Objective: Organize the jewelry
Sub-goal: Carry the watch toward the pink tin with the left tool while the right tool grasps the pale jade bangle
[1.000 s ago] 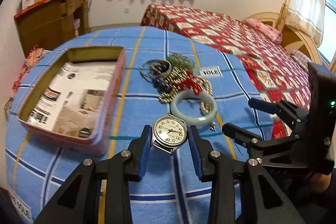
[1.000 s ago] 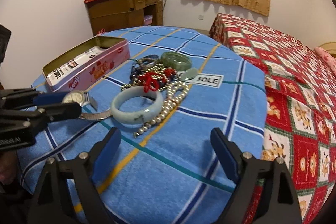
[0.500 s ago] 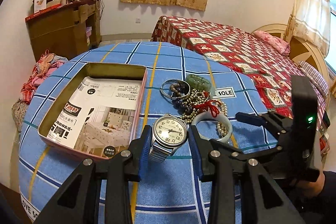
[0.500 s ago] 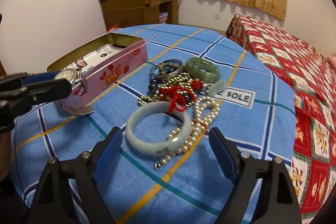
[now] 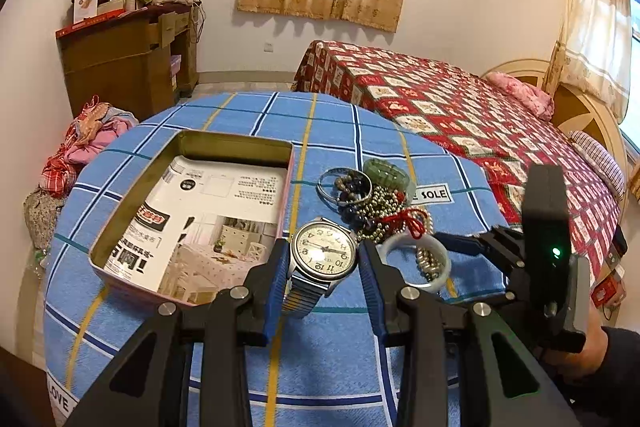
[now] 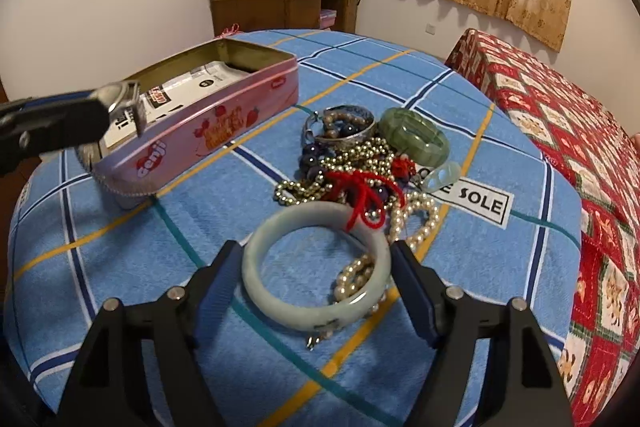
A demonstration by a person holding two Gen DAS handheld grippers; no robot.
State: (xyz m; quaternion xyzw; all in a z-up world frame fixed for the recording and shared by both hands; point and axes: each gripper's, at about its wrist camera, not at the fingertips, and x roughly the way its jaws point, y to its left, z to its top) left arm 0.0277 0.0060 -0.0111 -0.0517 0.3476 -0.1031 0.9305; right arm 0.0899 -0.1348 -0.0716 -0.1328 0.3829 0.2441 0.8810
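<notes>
A silver wristwatch (image 5: 324,253) with a white dial and stretch band hangs above the blue checked cloth, and my left gripper (image 5: 323,267) is shut on its case. From the right wrist view the watch (image 6: 120,99) sits just over the near corner of the open pink tin (image 6: 208,123). My right gripper (image 6: 316,259) straddles a pale jade bangle (image 6: 280,227) lying on the cloth. Its jaws are closing, with a thin gap still showing on each side of the bangle. The bangle overlaps a pearl strand (image 6: 416,215).
Behind the bangle lie a green bracelet (image 6: 416,135), a silver bangle (image 6: 340,135), gold and dark beads and a red cord (image 6: 360,187). The tin (image 5: 188,143) holds a printed leaflet. A bed with a red quilt (image 5: 460,107) is on the right, a wooden cabinet (image 5: 120,67) behind.
My left gripper lifted the watch off the cloth and carried it toward the tin. My right gripper advanced until the jade bangle lay between its fingers, and its jaws narrowed.
</notes>
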